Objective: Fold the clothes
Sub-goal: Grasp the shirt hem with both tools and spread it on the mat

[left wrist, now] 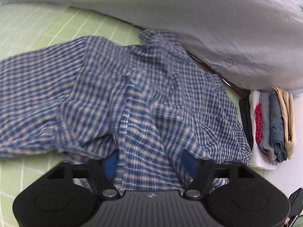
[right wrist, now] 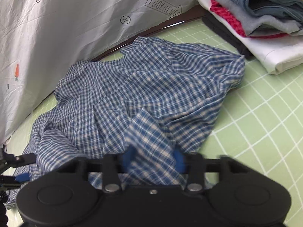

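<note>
A green grid-lined sheet (right wrist: 265, 113) fills the lower frame under a wrinkled grey printed cloth (right wrist: 75, 19) at upper left, and the crumpled blue plaid shirt (right wrist: 142, 87) lies mid-frame. The stack of folded clothes (right wrist: 265, 19) sits upper right. The right gripper (right wrist: 154, 157) and left gripper (left wrist: 149, 160) each pinch a bunched fold of shirt; only the right wrist view shows the cloth's "LOOK HERE" print.

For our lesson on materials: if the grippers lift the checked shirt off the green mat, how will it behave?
The checked shirt will probably sag and drape, since it lies crumpled in soft folds. It looks thin, so likely light for its size. Cloth already bunches between the fingers of the left gripper and right gripper, so it should not slip easily.
</note>
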The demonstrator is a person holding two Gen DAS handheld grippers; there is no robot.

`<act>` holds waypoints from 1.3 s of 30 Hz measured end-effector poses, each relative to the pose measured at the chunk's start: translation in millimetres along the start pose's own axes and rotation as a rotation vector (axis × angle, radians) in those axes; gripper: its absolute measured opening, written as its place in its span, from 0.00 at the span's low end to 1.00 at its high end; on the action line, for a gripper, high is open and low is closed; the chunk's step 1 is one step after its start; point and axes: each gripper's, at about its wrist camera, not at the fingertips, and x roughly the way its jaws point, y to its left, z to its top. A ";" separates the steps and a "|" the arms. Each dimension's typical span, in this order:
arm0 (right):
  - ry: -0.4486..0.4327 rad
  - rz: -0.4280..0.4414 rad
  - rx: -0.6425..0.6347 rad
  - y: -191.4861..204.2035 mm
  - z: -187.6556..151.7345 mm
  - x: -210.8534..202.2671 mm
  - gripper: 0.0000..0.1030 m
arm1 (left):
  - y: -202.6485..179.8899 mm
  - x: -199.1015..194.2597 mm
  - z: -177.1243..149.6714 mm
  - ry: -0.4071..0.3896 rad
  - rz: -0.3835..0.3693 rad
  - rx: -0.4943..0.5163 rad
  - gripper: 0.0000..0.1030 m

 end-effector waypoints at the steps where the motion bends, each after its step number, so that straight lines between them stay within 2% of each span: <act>1: -0.004 0.006 0.001 -0.4 -1.3 -1.0 0.13 | -4.2 1.8 -0.8 -0.004 0.014 0.021 0.24; 2: -0.021 0.009 0.000 -1.0 -3.3 -5.1 0.08 | -4.8 0.8 -2.2 -0.006 0.035 0.025 0.03; 4: -0.059 0.006 0.001 -2.8 -7.3 -16.3 0.06 | -0.6 -10.6 -7.6 -0.043 0.040 0.002 0.03; 10: -0.146 -0.040 0.007 -16.3 -31.9 -64.3 0.05 | 25.4 -81.8 -46.5 -0.204 0.022 -0.076 0.03; 15: -0.121 -0.090 0.011 -35.3 -59.0 -86.6 0.05 | 51.5 -142.2 -99.4 -0.286 0.090 -0.150 0.02; 18: -0.073 -0.110 -0.006 -45.2 -74.7 -89.4 0.05 | 66.9 -159.4 -132.4 -0.276 0.156 -0.194 0.03; 21: -0.031 -0.109 -0.018 -52.4 -87.7 -91.4 0.06 | 85.3 -161.0 -160.5 -0.223 0.190 -0.272 0.04; 24: -0.022 -0.110 -0.041 -53.8 -93.2 -95.3 0.09 | 90.6 -165.3 -178.2 -0.207 0.245 -0.313 0.08; 27: -0.028 -0.112 -0.046 -55.4 -95.3 -100.3 0.22 | 94.7 -179.5 -182.9 -0.240 0.245 -0.335 0.21; 29: -0.035 -0.119 -0.046 -55.9 -96.2 -103.3 0.37 | 99.5 -193.0 -180.6 -0.287 0.224 -0.361 0.25; 32: -0.059 -0.145 -0.067 -52.1 -92.9 -105.5 0.44 | 111.1 -218.3 -178.8 -0.396 0.178 -0.431 0.31; 34: -0.086 -0.168 -0.095 -47.0 -89.1 -106.8 0.51 | 113.5 -231.6 -173.5 -0.454 0.186 -0.446 0.34; 37: -0.117 -0.178 -0.102 -36.7 -81.4 -104.5 0.68 | 113.5 -240.8 -160.7 -0.491 0.195 -0.439 0.40; 39: -0.119 -0.168 -0.093 -30.0 -76.9 -99.2 0.69 | 116.5 -239.2 -152.3 -0.496 0.192 -0.446 0.45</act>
